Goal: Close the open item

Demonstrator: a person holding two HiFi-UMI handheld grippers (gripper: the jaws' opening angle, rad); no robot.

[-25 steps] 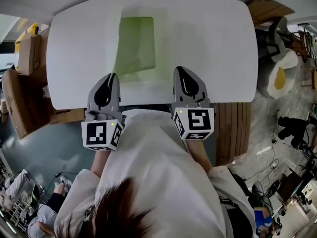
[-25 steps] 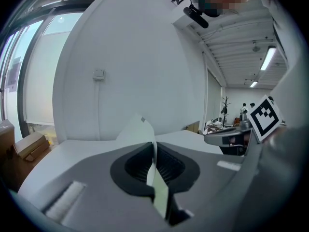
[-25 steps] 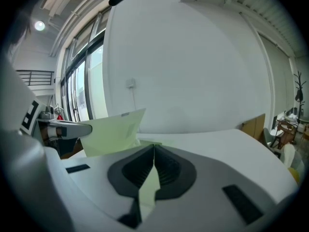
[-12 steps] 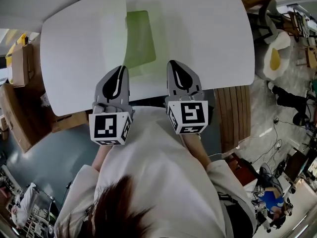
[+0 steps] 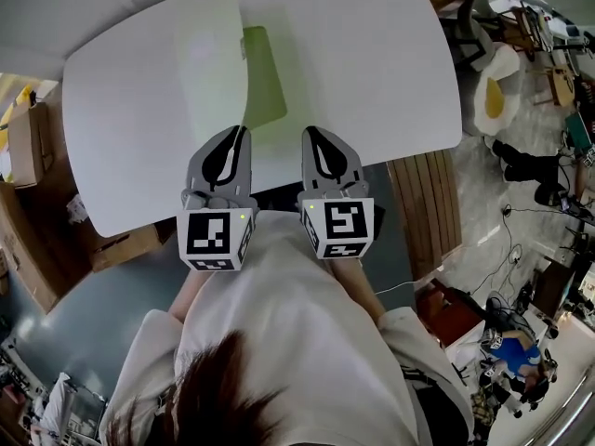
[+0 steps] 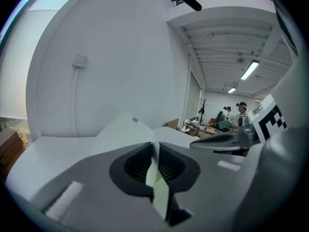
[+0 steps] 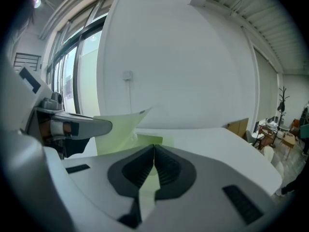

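Cardboard boxes (image 5: 33,147) are seen at 9 o'clock, off the worktop (image 5: 372,63). The white worktop fills the upper half of the head view.

The folder is laid near the worktop's 6 o'clock edge, left of centre, with its long axis run 12 to 6 and tipped slightly toward 1. Its translucent front cover (image 5: 214,72) is raised and tilted on the 9 o'clock side. The cover's free long edge is pointed up and toward 12.

The left tongs (image 5: 240,136) are clenched on the cover's near edge. In the left gripper view the thin sheet is seen pinched between the ribbed pads and is run up and away from them.

The green back leaf (image 5: 265,82) is left flat on the worktop and is exposed as a narrow strip on the 3 o'clock side of the cover.

The right tongs (image 5: 312,137) are set just beside the left, aimed toward 12. The pads are pressed together, and a pale green strip is seen in the slit, read as the back leaf's near edge being gripped.

A slatted wooden bench (image 5: 423,221) is seen at 4 o'clock, below the worktop. A fried-egg cushion (image 5: 497,100) is seen at 3 o'clock.
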